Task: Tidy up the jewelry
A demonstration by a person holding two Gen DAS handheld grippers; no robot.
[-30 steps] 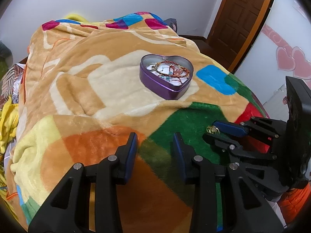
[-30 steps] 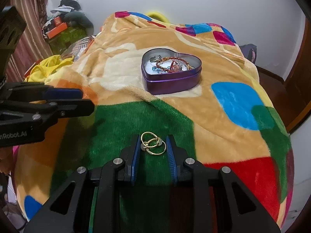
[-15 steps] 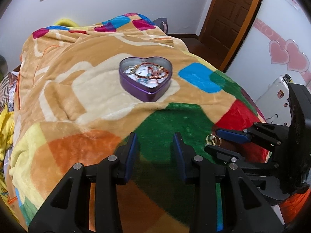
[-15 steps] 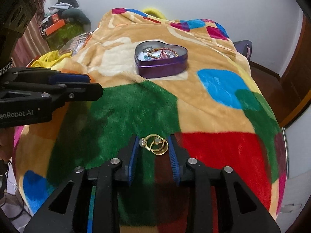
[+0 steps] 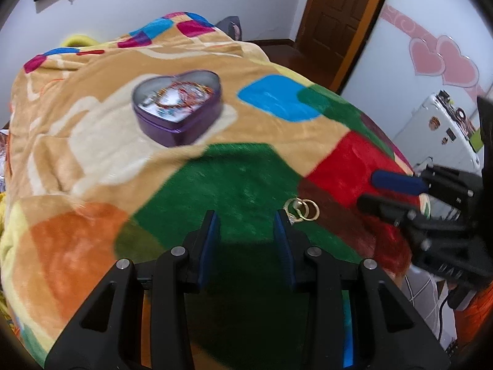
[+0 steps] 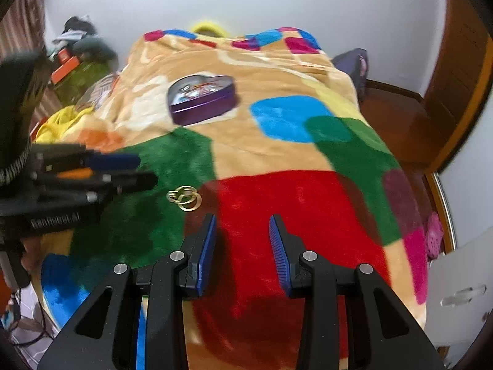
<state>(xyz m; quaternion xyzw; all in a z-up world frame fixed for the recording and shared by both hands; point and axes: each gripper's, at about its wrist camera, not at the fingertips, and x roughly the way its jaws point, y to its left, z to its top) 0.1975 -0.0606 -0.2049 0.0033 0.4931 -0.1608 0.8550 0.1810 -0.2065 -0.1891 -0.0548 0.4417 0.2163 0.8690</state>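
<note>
While both grippers hover above a patchwork fleece blanket (image 5: 92,117), a small cluster of gold rings (image 5: 301,210) lies loose on the pile where a green patch meets a dark brown one, free of either tool. Three or so thin hoops are linked or overlapping, one carrying a pale stone or bead; finer detail is lost to blur. From the right wrist camera the rings (image 6: 184,197) sit at about 10 o'clock from the right gripper (image 6: 242,231), whose blue-padded fingers are spread wide over a red patch with nothing between them. From the left wrist camera they rest just beside the tip of the right-hand finger of the left gripper (image 5: 246,225), at roughly 1 o'clock, outside its gap; that gripper is likewise spread apart and holds nothing.

A purple heart-shaped tin (image 5: 178,108), lid off, stands well apart at 11 o'clock from the left gripper on a beige stretch of blanket, with tangled red and orange bracelets and blue beads inside. The same tin (image 6: 201,98) appears at 11 o'clock in the right view.

Bare blanket separates rings and tin. The bed's edge drops away at 3 o'clock toward a wooden floor and brown door (image 6: 462,61); clutter and a yellow cloth (image 6: 58,123) crowd the 9 o'clock side.
</note>
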